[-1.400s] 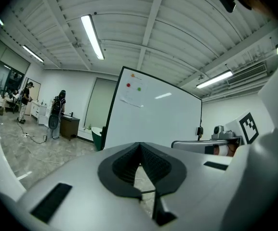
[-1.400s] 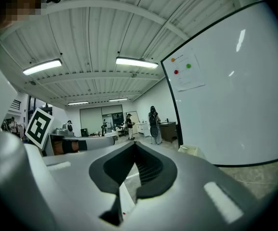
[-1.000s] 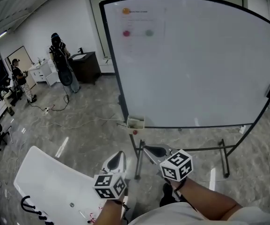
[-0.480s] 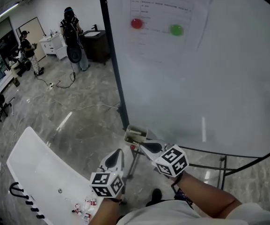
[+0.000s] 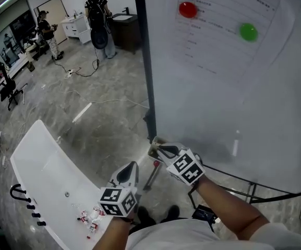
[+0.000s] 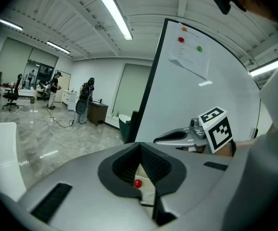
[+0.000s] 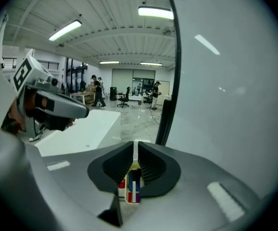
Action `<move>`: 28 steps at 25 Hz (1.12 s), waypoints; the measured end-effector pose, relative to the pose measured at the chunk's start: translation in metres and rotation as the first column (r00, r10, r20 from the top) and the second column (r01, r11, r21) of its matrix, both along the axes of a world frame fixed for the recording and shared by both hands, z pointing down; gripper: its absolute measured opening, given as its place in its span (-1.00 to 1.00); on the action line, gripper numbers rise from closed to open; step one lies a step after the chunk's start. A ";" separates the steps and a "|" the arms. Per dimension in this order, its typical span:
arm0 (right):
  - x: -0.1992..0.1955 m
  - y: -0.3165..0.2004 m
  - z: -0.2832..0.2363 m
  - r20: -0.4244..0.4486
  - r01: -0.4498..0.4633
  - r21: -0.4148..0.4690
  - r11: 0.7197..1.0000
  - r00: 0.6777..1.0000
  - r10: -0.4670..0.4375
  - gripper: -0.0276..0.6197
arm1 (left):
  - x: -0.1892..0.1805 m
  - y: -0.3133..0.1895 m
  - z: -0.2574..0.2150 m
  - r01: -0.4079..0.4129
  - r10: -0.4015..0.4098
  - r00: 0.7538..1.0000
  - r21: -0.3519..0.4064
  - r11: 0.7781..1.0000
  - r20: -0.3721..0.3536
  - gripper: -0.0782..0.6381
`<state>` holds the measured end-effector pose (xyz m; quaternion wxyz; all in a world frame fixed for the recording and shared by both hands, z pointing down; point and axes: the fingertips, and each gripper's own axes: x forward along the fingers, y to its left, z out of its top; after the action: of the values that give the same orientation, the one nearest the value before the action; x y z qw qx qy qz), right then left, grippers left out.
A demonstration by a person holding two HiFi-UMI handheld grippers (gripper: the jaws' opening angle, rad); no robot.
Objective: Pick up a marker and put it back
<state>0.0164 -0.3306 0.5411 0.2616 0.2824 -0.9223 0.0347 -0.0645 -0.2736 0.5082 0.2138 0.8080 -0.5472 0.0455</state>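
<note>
In the right gripper view, a small holder (image 7: 127, 194) with red, blue and purple markers (image 7: 133, 186) shows low down through the slit between the jaws. My right gripper (image 7: 135, 150) is shut with nothing in it and hangs just above the holder. In the head view my right gripper (image 5: 158, 150) reaches to the lower left corner of the whiteboard (image 5: 244, 98) and hides the holder. My left gripper (image 5: 133, 166) is shut and empty, held lower and to the left. In the left gripper view, a red knob (image 6: 137, 183) shows below the left gripper (image 6: 139, 148).
A sheet of paper with a red magnet (image 5: 187, 9) and a green magnet (image 5: 248, 32) hangs on the board. A white table (image 5: 40, 160) with small items (image 5: 87, 217) stands at the left. The board's black frame (image 5: 143, 56) and stand rail (image 5: 254, 178) are close by. People (image 5: 99, 9) stand far back.
The view has closed in on the whiteboard. My right gripper has moved forward to the board's lower left corner, over the marker holder. The left gripper stays low beside it.
</note>
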 end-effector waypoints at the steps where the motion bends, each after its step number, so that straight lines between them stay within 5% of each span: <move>1: -0.005 -0.003 0.006 -0.030 0.013 0.006 1.000 0.999 -0.013 -0.83 | -0.003 -0.002 0.002 0.002 -0.002 1.000 -0.003 1.000 -0.004 -0.77; 8: -0.025 -0.033 0.048 -0.167 0.047 -0.055 0.997 0.984 -0.055 -0.80 | -0.017 -0.010 0.009 0.000 0.000 1.000 -0.006 1.000 -0.027 -0.77; 18: -0.038 -0.058 0.100 -0.390 0.087 -0.036 0.996 0.916 -0.094 -0.76 | -0.046 -0.025 0.024 0.038 -0.039 0.998 -0.037 0.999 -0.049 -0.77; 28: -0.035 -0.062 0.097 -0.393 0.086 0.032 0.996 0.917 -0.066 -0.74 | -0.046 -0.031 0.028 0.030 -0.033 0.998 -0.045 0.999 -0.050 -0.77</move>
<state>-0.0186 -0.3929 0.6378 0.4347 0.2540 -0.8622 -0.0552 -0.1101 -0.3042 0.5360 0.2464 0.7952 -0.5530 0.0337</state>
